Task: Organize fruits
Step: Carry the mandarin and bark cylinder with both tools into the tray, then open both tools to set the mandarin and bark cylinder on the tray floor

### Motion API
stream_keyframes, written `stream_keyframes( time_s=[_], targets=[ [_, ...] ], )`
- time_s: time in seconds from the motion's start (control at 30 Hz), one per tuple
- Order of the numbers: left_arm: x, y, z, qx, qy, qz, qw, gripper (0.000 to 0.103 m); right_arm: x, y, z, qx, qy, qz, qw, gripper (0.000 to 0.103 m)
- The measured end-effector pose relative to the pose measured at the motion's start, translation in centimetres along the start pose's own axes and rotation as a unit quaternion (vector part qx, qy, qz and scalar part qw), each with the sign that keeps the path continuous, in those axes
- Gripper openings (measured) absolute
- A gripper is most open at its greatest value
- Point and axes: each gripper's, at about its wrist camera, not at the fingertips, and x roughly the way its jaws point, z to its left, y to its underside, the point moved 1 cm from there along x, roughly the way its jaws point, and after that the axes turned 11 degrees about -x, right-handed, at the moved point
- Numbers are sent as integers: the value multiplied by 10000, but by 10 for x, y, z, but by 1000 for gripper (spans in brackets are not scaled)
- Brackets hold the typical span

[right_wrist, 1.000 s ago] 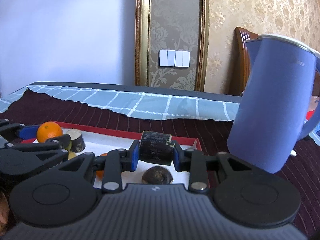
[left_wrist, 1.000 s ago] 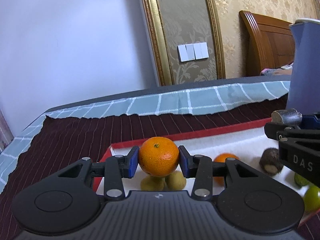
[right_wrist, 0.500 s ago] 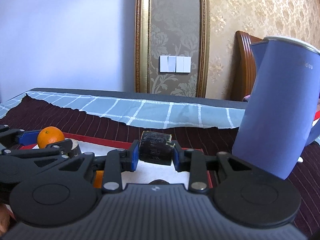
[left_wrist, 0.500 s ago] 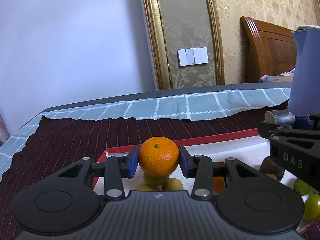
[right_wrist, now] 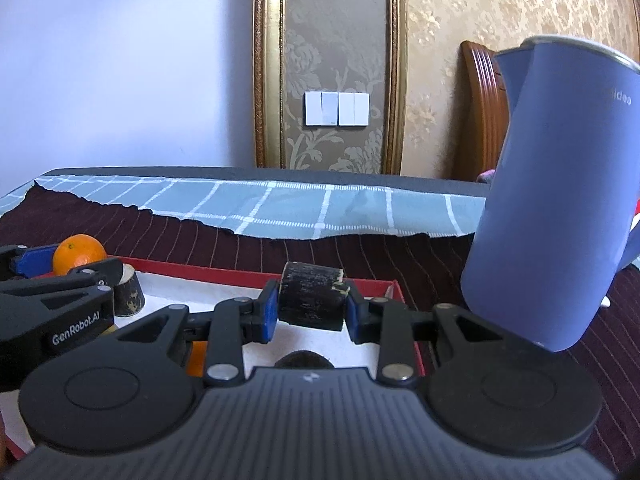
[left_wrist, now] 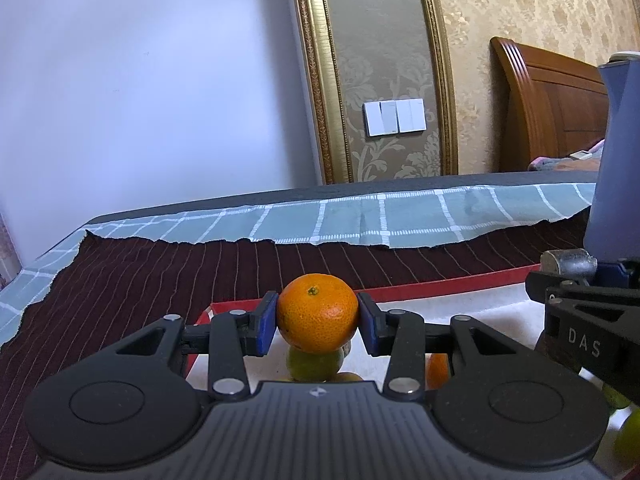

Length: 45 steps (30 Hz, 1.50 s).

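Note:
My left gripper is shut on an orange mandarin and holds it above the red tray with a white liner. The mandarin also shows in the right wrist view. My right gripper is shut on a dark cylindrical sugarcane piece above the tray's right end. Below the mandarin lie green-yellow fruits and another orange. A second dark cane piece stands on the liner.
A tall blue jug stands right of the tray on the dark striped cloth. A checked blue cloth covers the far table edge. Green fruits lie at the tray's right side. A wooden headboard is behind.
Both grippers have risen a little with their loads still held; the tray and its fruits sit lower in both views. The dark round item under the right gripper is nearly hidden.

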Motion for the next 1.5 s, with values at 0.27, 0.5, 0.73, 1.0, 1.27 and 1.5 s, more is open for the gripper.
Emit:
stream_keyframes(
  time_s=[0.27,0.5,0.73,1.0,1.27,1.5],
  targets=[
    [4,-2,3,-155,46,29,9999,41,0,0,3,-62,71,-23,10000,31],
    [7,-3,5,-232,15,50,9997,42,-2,0,5,-108,124,-49,9999,32],
    [7,-3,5,-234,-28,49,9997,42,-1,0,6,-158,167,-55,9997,35],
    [7,-5,7,-248,-88,27,9996,42,-2,0,7,-217,216,-98,9995,47],
    [1,-6,6,-183,-190,-181,9995,70,-6,0,6,-168,251,-163,9994,59],
    [3,-4,6,-126,-261,-142,9995,76,-8,2,5,-149,259,-176,9994,66]
  ],
)
